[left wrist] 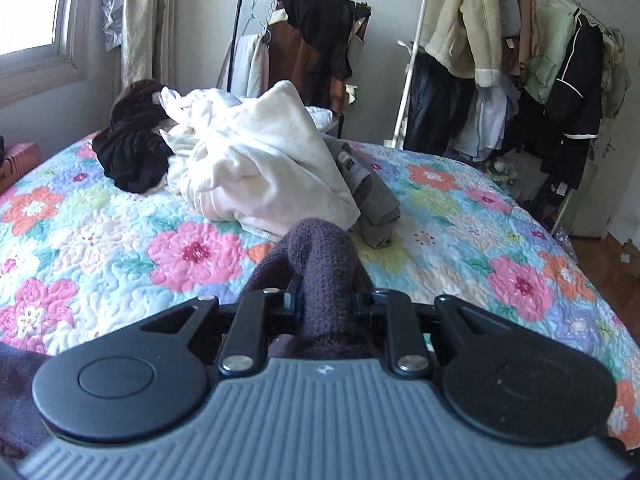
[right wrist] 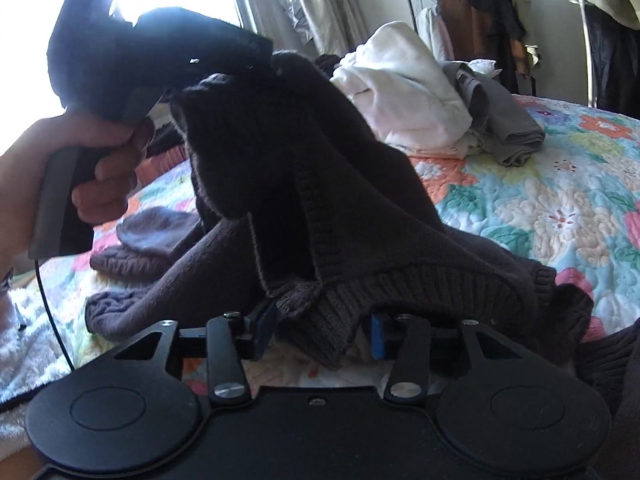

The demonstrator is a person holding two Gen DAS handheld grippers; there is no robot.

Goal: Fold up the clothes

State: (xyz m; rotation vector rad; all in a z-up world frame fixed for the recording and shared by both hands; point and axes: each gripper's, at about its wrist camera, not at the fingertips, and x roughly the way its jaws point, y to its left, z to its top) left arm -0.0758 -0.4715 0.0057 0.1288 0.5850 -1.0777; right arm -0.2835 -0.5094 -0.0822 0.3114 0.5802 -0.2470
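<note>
Hanging from the clamped left claw (right wrist: 276, 65), the sweater (right wrist: 304, 184) slopes down into the parted right claw (right wrist: 320, 334).

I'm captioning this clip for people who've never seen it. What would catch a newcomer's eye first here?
First, the dark purple-brown knitted sweater, lifted off the bed in a peak by the left tongs, shut on a fold of it. Its ribbed hem sags between the open right tongs. Under it spreads the bright flower-patterned quilt, with a heap of white fleece clothing further back in the middle.
</note>
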